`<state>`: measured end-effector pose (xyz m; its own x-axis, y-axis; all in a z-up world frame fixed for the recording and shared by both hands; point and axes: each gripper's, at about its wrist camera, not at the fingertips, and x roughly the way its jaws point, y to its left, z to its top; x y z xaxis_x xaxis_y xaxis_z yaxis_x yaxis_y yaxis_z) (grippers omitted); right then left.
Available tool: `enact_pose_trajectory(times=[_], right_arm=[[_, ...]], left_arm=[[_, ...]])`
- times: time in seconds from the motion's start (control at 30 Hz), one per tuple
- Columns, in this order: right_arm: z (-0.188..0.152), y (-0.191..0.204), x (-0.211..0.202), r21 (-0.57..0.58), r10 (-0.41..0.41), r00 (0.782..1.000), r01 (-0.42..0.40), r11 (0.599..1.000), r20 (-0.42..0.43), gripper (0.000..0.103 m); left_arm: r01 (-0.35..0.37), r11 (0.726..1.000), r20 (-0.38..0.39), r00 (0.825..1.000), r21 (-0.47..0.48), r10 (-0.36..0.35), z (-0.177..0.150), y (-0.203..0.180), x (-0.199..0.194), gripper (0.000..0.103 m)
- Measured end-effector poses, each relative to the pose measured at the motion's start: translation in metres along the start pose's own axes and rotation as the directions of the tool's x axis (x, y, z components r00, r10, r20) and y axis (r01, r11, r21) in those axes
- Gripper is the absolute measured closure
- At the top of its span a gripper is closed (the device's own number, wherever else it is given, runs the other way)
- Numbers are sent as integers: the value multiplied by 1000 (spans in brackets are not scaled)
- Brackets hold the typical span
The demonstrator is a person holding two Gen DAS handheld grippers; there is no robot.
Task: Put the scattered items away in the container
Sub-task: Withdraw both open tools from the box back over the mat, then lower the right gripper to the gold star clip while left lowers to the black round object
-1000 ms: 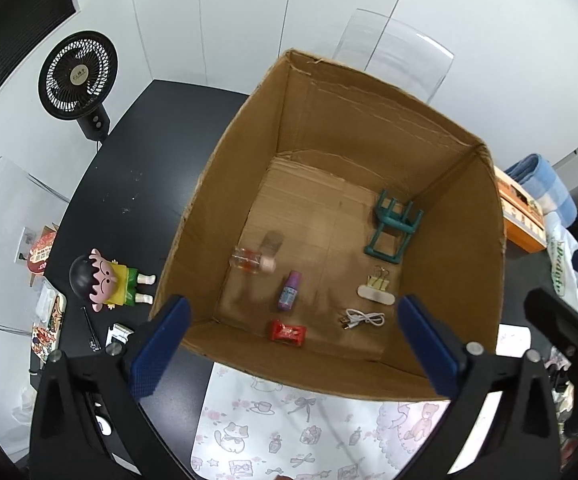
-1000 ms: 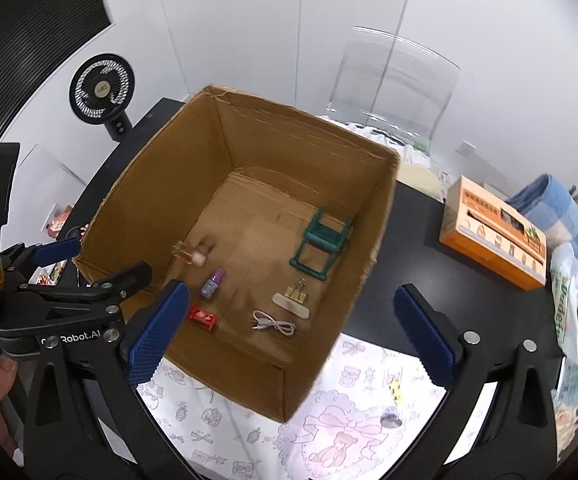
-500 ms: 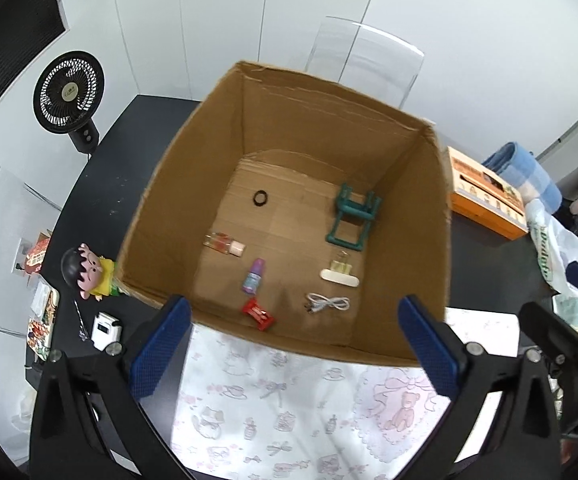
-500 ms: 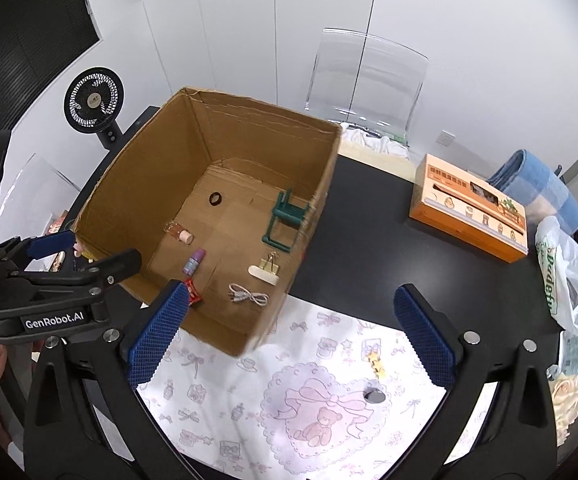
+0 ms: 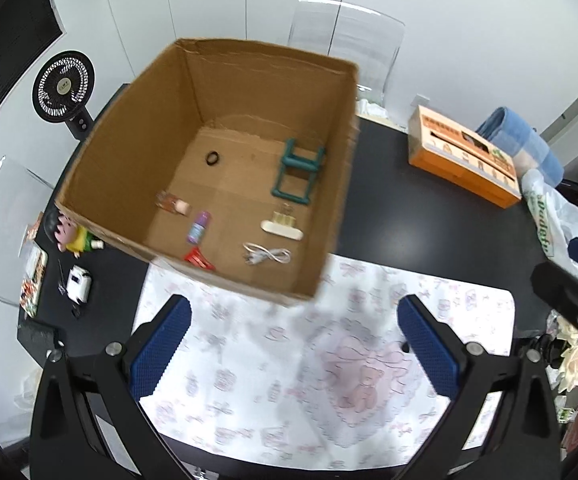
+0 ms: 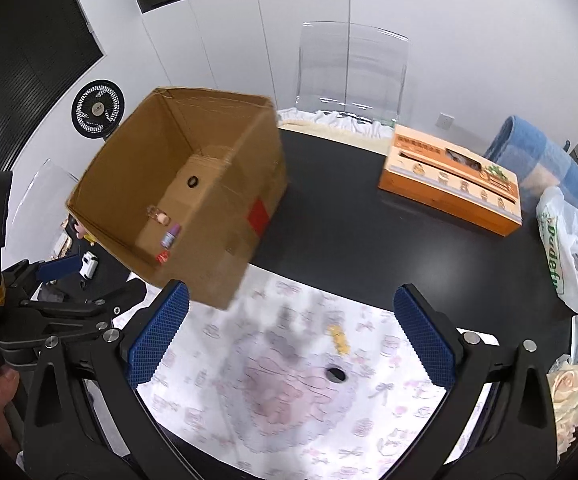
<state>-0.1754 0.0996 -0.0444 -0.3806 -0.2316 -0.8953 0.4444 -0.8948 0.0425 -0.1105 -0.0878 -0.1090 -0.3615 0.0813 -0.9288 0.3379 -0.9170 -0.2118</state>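
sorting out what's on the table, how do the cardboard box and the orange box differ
The cardboard box is plain brown and open-topped, with small items inside; the orange box is printed with pictures, and no open side shows. The cardboard box looks taller and bulkier; the orange box is low and long. Both sit on the black table.

Green lettering reading roughly "Dadefu" on the white plastic bag (image 6: 569,248) right of the orange box (image 6: 451,190), box print unreadable
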Motion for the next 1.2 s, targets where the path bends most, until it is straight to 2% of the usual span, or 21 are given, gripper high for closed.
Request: enact_pose_trajectory(times=[0.37, 0.73, 0.97, 1.0, 1.13, 1.2], right_arm=[[-33, -74, 16, -52, 17, 997, -21, 998, -81, 0], [-62, -100, 73, -168, 63, 978, -97, 981, -197, 2], [-84, -110, 109, -230, 71, 960, -136, 964, -269, 2], [-87, -113, 116, -241, 69, 957, -139, 961, -280, 2], [-92, -123, 135, -262, 60, 949, -146, 954, -308, 2], [-92, -128, 144, -264, 58, 947, -147, 953, -317, 2]], left_arm=[[-6, 1000, -83, 996, -16, 5, -57, -77, 44, 0], [-23, 993, -182, 983, -119, 1, -120, -121, 107, 0], [-35, 983, -206, 979, -182, -4, -136, -140, 140, 0], [-34, 980, -210, 978, -194, -8, -137, -142, 146, 1], [-34, 972, -239, 971, -231, -22, -140, -149, 171, 17], [-41, 968, -254, 967, -246, -23, -140, -151, 185, 18]])
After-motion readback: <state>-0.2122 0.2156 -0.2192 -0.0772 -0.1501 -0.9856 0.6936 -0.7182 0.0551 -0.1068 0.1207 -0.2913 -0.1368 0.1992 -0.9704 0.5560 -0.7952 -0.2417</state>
